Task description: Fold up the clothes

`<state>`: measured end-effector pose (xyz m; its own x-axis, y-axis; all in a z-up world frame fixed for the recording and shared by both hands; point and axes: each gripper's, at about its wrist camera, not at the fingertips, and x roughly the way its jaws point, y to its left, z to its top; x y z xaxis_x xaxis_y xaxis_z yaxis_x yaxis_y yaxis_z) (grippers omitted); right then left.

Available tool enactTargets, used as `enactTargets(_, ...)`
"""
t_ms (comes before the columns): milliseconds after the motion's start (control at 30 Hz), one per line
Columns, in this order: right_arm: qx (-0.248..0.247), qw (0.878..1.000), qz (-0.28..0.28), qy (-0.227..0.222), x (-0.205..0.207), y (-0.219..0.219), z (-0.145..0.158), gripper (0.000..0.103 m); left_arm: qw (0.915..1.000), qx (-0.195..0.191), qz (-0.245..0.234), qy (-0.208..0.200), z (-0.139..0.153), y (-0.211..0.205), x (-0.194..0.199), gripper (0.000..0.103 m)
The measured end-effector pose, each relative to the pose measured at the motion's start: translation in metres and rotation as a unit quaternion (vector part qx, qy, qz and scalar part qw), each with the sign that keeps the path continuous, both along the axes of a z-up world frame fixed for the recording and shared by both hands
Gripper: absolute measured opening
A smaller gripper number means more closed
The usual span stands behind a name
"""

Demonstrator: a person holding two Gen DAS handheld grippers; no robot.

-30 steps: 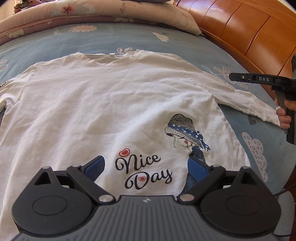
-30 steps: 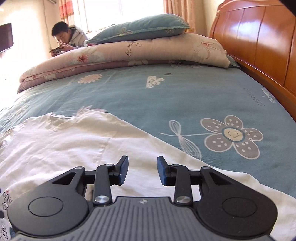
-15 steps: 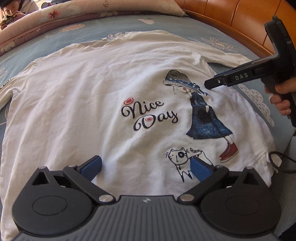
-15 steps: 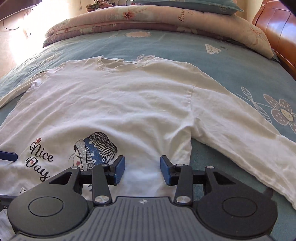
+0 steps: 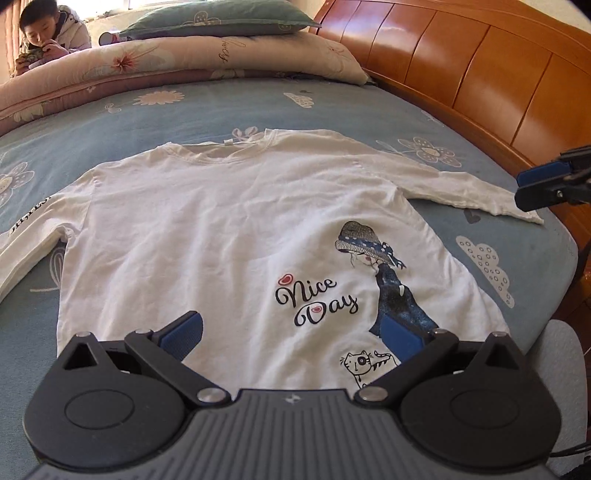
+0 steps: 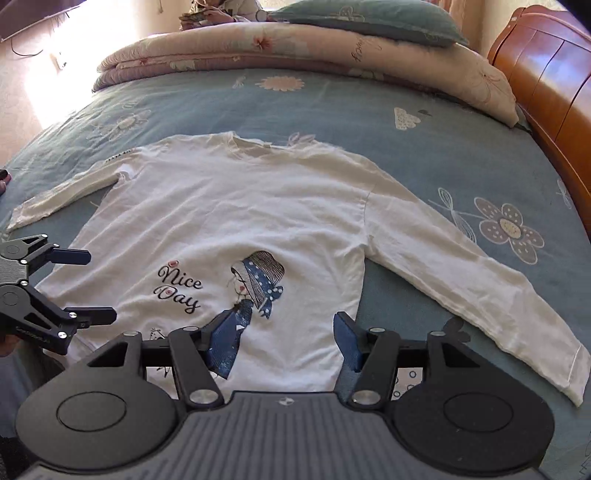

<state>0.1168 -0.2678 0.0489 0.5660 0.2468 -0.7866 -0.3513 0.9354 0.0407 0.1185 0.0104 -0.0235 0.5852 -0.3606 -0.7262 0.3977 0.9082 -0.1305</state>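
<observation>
A white long-sleeved shirt (image 5: pixel 221 229) with a "Nice Day" print lies face up and spread flat on the blue bedsheet (image 5: pixel 221 107). Its collar points away from me. My left gripper (image 5: pixel 291 328) hovers open over the shirt's hem, left of the print, with nothing between its fingers. My right gripper (image 6: pixel 282 332) is open and empty above the hem's right side. The shirt (image 6: pixel 258 206) has its right sleeve (image 6: pixel 480 288) stretched toward the bed's edge. The left sleeve (image 6: pixel 62 195) lies out to the left. The left gripper (image 6: pixel 88 286) shows at the right wrist view's left edge.
A folded floral quilt (image 5: pixel 184 59) and a green pillow (image 5: pixel 221 18) lie across the far end of the bed. A wooden headboard (image 5: pixel 480 66) runs along the right. A person (image 5: pixel 48 33) sits behind the quilt. The right gripper (image 5: pixel 535 184) hangs near the sleeve cuff.
Both grippers have pulled back toward the hem, so more of the bed shows. The right gripper has swung from over the print to the right sleeve's cuff, and its fingers have spread wider.
</observation>
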Motion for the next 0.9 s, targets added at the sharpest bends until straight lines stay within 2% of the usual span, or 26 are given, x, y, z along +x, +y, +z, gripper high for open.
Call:
enactTargets(67, 0.004, 1.0, 0.008, -0.021, -0.005, 0.011, 0.013, 0.066, 0.9999, -0.015, 0.006, -0.004, -0.001, 0.003, 0.004, 0.102)
enactTargets(133, 0.0, 0.999, 0.01, -0.04, -0.009, 0.025, 0.006, 0.066, 0.9996, -0.011, 0.025, -0.001, -0.008, 0.005, 0.005, 0.102)
enactTargets(333, -0.053, 0.994, 0.018, -0.096, 0.004, 0.089, -0.08, 0.066, 0.9973, 0.027, 0.068, 0.008, -0.036, 0.02, -0.004, 0.102)
enactTargets(433, -0.025, 0.994, 0.002, -0.11, 0.028, 0.113, -0.108, 0.066, 0.9954, 0.03, 0.088, 0.024, -0.047, 0.029, -0.007, 0.102)
enactTargets(467, -0.017, 0.994, -0.005, -0.11, 0.033, 0.116, -0.115, 0.069, 0.9945, 0.028, 0.095, 0.033, -0.051, 0.032, -0.007, 0.102)
enactTargets(533, -0.009, 0.995, -0.018, -0.101, 0.031, 0.112, -0.127, 0.07, 0.9925, 0.028, 0.109, 0.049, -0.059, 0.037, -0.008, 0.102)
enactTargets(633, 0.003, 0.995, -0.038, -0.088, 0.028, 0.105, -0.143, 0.072, 0.994, 0.035, 0.101, 0.024, -0.065, 0.04, -0.019, 0.102)
enactTargets(700, 0.011, 0.996, -0.052, -0.079, 0.025, 0.101, -0.154, 0.08, 0.9946, 0.035, 0.097, 0.014, -0.067, 0.041, -0.024, 0.102)
enactTargets(900, 0.02, 0.992, -0.066, -0.102, -0.056, 0.057, -0.163, 0.085, 0.9941, 0.037, 0.101, 0.012, -0.059, 0.039, -0.019, 0.102)
